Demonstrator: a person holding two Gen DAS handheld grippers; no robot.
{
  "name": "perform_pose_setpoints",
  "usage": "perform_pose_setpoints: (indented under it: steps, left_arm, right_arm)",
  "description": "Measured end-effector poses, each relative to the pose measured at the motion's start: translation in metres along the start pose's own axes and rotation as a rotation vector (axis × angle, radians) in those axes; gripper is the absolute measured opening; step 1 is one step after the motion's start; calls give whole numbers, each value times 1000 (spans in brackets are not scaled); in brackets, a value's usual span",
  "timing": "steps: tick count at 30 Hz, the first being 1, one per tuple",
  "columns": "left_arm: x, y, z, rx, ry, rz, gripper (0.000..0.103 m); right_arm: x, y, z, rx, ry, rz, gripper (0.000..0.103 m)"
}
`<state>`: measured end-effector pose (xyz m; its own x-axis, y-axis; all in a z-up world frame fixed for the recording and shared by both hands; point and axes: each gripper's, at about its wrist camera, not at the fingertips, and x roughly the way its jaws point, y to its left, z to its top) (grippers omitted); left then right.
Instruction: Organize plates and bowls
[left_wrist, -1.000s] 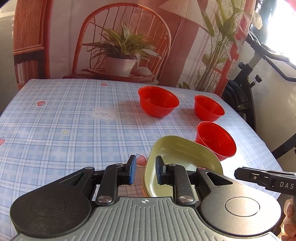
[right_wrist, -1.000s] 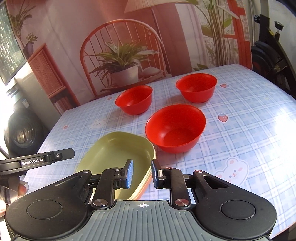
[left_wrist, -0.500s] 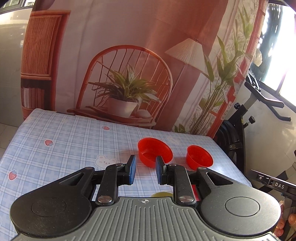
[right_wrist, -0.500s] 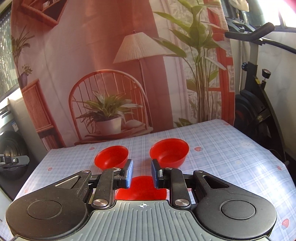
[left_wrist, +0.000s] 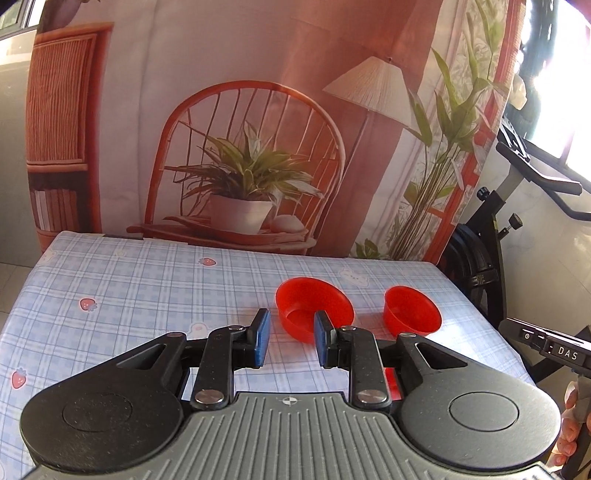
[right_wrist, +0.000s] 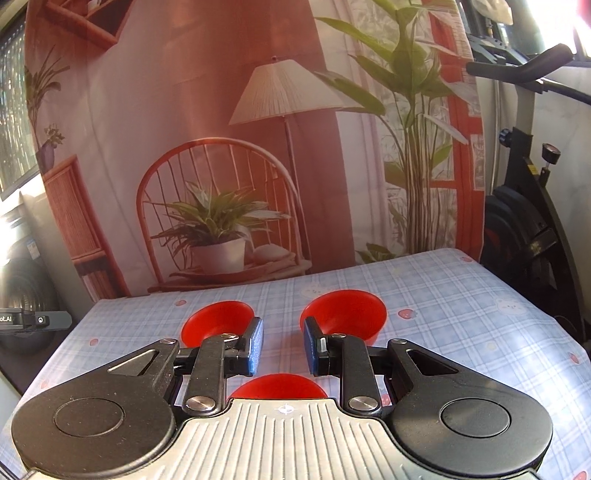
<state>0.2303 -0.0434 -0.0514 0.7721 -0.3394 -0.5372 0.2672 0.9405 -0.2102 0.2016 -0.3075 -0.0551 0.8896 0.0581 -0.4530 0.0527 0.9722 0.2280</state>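
Both grippers sit raised above the near edge of the table (left_wrist: 110, 280), which wears a blue plaid cloth. I read the left gripper (left_wrist: 290, 341) as parted, blue pads apart, nothing between them. The right gripper (right_wrist: 279, 347) is likewise spread and empty.

Left wrist view: a large red bowl (left_wrist: 314, 308) and a small red bowl (left_wrist: 412, 310) stand apart near the far right corner, upright. A sliver of red shows behind the gripper body; I cannot tell what it is.

Right wrist view: a third red bowl (right_wrist: 277, 386) lies just ahead of the gripper body, nearest the near edge, mostly hidden. No plates in view
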Motion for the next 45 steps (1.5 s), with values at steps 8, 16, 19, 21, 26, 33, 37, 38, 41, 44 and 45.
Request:
perform_pose_setpoints:
  steps: [8,16,19,21,26,33,37,38,41,44,45]
  left_arm:
    - [44,-8,9,51,49,-4,27]
    - [103,-10,16,77,129,-10,27]
    - [126,-8,16,66,160,-10,27]
    - [143,-5,16,60,182,0,27]
    - [176,4,13,41,222,23,27]
    - [203,12,5,12,262,38,27]
    - [209,12,4,5,265,18,27]
    - [209,12,4,5,266,14,27]
    - [212,12,4,-2,264,4,23]
    - [211,11,3,3,256,7,15]
    - [209,10,3,5,255,4,15]
  right_arm:
    - [31,-3,10,-22,46,4,23]
    - [87,7,21,-56,121,62,23]
    - [115,14,24,-74,161,95,23]
    - [132,16,25,-76,186,105,23]
    - [180,22,25,-59,250,131,23]
    - [225,24,18,-17,354,147,23]
    - [237,21,14,33,379,159,22]
    - [238,22,13,31,382,158,21]
    - [242,23,11,38,398,163,19]
    - [243,24,9,44,408,168,10]
    - [241,24,9,45,405,165,10]
